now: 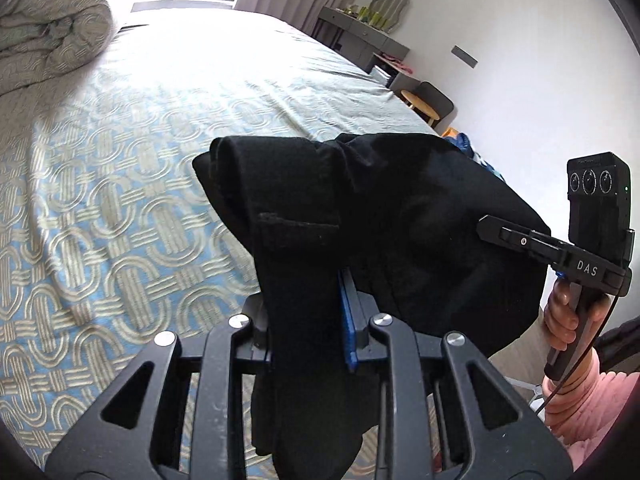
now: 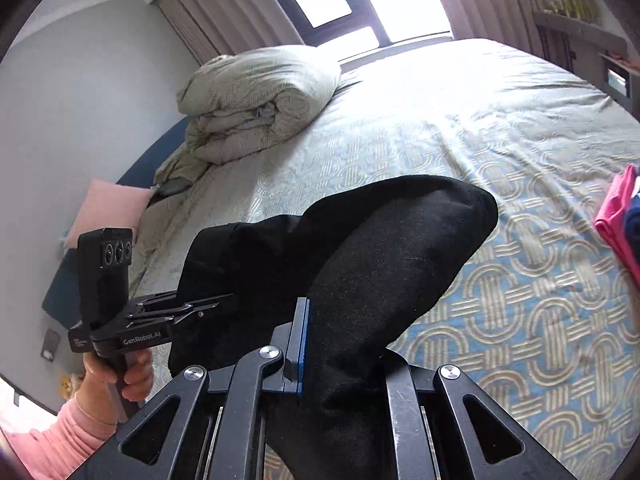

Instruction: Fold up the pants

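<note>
The black pants (image 1: 360, 208) hang bunched in the air above the bed, held by both grippers. My left gripper (image 1: 308, 300) is shut on a thick fold of the pants, which drapes over its fingers and hides the tips. My right gripper (image 2: 340, 320) is shut on another part of the pants (image 2: 380, 248); its blue pad (image 2: 303, 344) shows on the left side. The right gripper also shows in the left wrist view (image 1: 492, 226), its tips against the cloth. The left gripper also shows in the right wrist view (image 2: 216, 304), its tips in the cloth.
The bed (image 1: 140, 168) has a blue and cream patterned cover. A rolled duvet (image 2: 256, 100) lies at its head, with a pink pillow (image 2: 108, 208) beside it. Pink and blue folded clothes (image 2: 618, 220) lie at the right edge. A grey desk (image 1: 364, 36) and a wooden stool (image 1: 420, 104) stand by the wall.
</note>
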A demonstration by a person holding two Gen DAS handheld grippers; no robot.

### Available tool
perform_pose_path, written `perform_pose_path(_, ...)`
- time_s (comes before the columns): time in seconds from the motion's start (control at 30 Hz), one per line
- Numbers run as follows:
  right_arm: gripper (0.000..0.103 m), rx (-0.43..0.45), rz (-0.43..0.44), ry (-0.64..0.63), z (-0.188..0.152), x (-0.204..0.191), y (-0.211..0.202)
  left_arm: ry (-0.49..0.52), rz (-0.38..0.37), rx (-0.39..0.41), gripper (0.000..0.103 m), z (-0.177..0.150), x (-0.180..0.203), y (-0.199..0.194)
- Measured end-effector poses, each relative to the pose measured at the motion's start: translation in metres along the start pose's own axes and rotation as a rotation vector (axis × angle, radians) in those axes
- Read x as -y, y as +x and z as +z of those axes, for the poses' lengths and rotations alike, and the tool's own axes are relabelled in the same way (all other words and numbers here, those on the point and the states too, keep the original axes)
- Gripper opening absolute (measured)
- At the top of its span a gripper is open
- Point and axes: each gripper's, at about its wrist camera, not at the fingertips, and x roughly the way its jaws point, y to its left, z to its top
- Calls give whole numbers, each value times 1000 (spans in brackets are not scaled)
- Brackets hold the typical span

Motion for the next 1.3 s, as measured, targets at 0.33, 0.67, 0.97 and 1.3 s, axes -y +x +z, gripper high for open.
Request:
perform_pose_path(0.33, 10, 263, -218, 97, 28, 93, -165, 308, -137, 14, 27, 124, 180, 54)
perform_pose_path(0.67, 13, 470, -417, 285, 40, 211, -269, 554, -149, -4, 29, 211, 338, 185)
perform_pose_path(0.97, 46, 308, -553, 626, -43, 374, -188, 606, 109, -80, 51, 160, 305, 337)
perform_pose_path(1.3, 54, 337, -586, 568, -46, 367, -183, 500, 66, -142, 63, 173, 282, 339)
